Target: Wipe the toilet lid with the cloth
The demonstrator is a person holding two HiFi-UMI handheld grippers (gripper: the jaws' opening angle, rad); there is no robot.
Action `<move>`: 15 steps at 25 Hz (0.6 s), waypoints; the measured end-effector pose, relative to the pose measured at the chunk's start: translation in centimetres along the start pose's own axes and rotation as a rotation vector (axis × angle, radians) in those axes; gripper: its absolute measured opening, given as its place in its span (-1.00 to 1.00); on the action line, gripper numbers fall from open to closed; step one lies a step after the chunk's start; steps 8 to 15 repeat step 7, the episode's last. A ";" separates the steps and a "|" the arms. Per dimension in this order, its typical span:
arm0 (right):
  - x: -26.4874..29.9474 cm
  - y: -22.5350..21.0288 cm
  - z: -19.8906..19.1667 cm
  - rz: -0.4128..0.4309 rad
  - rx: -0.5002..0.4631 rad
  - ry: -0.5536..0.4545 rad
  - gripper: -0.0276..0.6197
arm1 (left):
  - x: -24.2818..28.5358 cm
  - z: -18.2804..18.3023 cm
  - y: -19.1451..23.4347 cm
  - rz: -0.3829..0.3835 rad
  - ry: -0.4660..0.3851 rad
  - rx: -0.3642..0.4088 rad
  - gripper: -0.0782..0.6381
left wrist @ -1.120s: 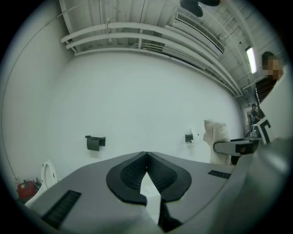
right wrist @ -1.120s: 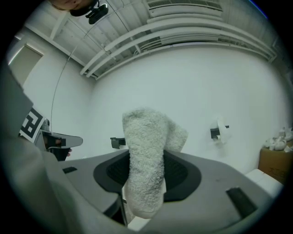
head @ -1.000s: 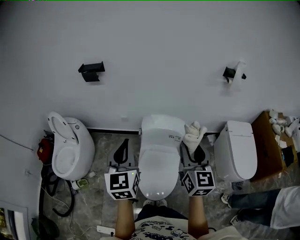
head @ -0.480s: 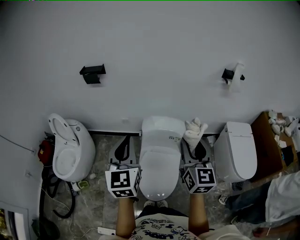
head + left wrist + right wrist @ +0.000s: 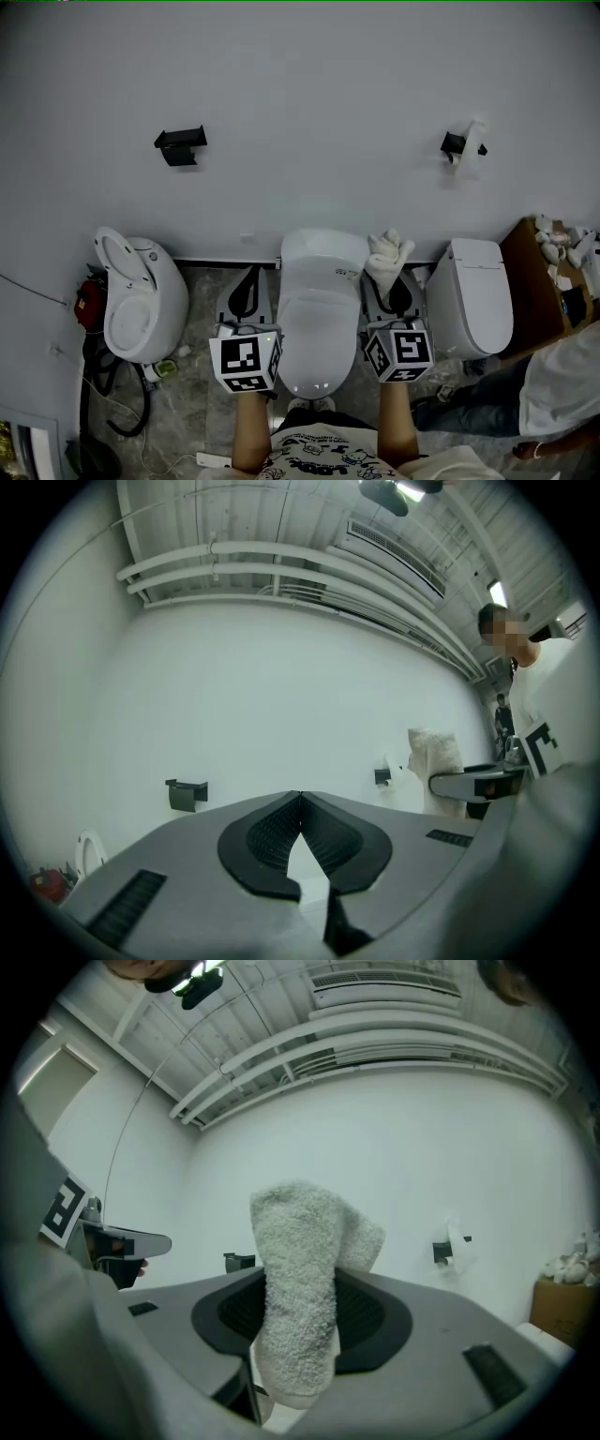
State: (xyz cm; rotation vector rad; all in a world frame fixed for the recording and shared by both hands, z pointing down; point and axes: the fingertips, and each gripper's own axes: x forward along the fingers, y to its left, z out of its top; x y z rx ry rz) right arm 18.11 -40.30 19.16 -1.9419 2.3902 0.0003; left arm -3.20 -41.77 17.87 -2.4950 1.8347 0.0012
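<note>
The white toilet stands in the middle of the head view, its lid down. My right gripper hangs just right of the toilet's tank, level with the lid's back. It is shut on a white terry cloth, which stands up out of the jaws. In the right gripper view the cloth is folded over the gripper and hides the jaw tips. My left gripper is beside the toilet's left flank. It is shut with nothing in it, and the left gripper view shows the pads meeting at the tip.
A second toilet with its lid raised stands at the left, with a red object and cables beside it. A third, closed toilet is at the right. A person stands at the lower right near a cardboard box. Black holders hang on the wall.
Both grippers have stayed almost in place, the cloth still in the right one. The person at the lower right has shifted position along the floor.
</note>
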 end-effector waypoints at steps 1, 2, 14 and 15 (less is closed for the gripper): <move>0.0 0.0 0.0 -0.001 0.000 0.000 -0.36 | 0.0 0.0 0.1 0.002 0.000 0.000 -0.77; 0.1 0.0 0.0 -0.001 0.000 -0.001 -0.36 | 0.0 0.1 0.2 0.003 -0.001 0.001 -0.77; 0.3 -0.2 0.0 -0.002 0.001 -0.005 -0.36 | 0.2 0.0 0.3 0.007 -0.003 0.001 -0.77; 0.3 -0.2 0.0 -0.002 0.001 -0.005 -0.36 | 0.2 0.0 0.3 0.007 -0.003 0.001 -0.77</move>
